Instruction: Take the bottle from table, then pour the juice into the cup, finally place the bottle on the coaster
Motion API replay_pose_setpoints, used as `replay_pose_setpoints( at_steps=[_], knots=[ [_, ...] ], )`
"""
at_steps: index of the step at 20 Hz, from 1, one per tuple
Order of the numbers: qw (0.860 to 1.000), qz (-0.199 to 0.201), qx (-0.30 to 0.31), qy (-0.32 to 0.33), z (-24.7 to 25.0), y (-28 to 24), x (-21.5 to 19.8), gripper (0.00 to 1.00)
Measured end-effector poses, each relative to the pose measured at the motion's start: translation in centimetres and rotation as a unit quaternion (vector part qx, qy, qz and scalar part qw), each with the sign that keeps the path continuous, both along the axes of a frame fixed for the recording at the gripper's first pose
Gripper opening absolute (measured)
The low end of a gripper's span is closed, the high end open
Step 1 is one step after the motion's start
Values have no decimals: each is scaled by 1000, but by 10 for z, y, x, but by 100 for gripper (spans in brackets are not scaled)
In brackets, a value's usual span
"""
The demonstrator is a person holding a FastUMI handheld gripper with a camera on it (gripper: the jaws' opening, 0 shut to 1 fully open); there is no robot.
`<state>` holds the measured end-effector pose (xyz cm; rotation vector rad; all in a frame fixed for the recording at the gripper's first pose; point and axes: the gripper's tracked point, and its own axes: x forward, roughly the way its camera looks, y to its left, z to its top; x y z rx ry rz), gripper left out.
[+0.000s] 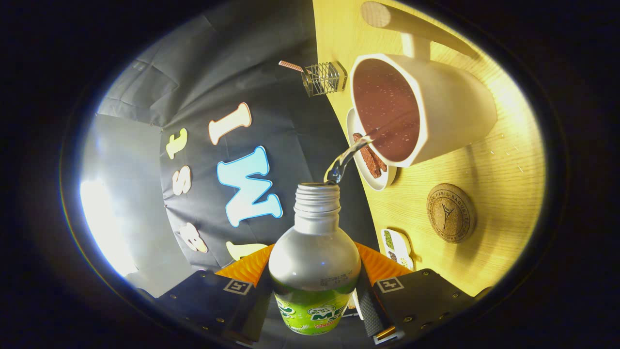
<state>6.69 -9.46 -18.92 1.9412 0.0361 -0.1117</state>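
Observation:
My gripper (314, 286) is shut on a clear plastic bottle (315, 257) with a green label, held between the fingers and tipped over so the wooden table (484, 257) stands rolled on its side in the view. The bottle's threaded neck (317, 198) is uncapped. A thin clear stream (346, 160) runs from the mouth into the white cup (455, 116), whose dark reddish inside (385, 109) holds liquid. The cup lies just beyond the bottle's mouth. A round cork coaster (450, 212) sits bare on the table beside the cup, nearer the fingers.
A small white dish (361, 167) with brown strips lies against the cup's rim. A wire rack (323, 77) stands at the table's far edge. A small white tray (398, 247) with dark bits sits near the fingers. A wooden handle (411, 24) lies beyond the cup.

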Motion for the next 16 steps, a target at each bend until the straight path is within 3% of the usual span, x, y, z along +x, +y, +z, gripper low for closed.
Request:
replay_pose_setpoints(
  at_steps=[16],
  knots=[
    [998, -25, 61, -15, 22, 1, 9, 77]
  ],
)
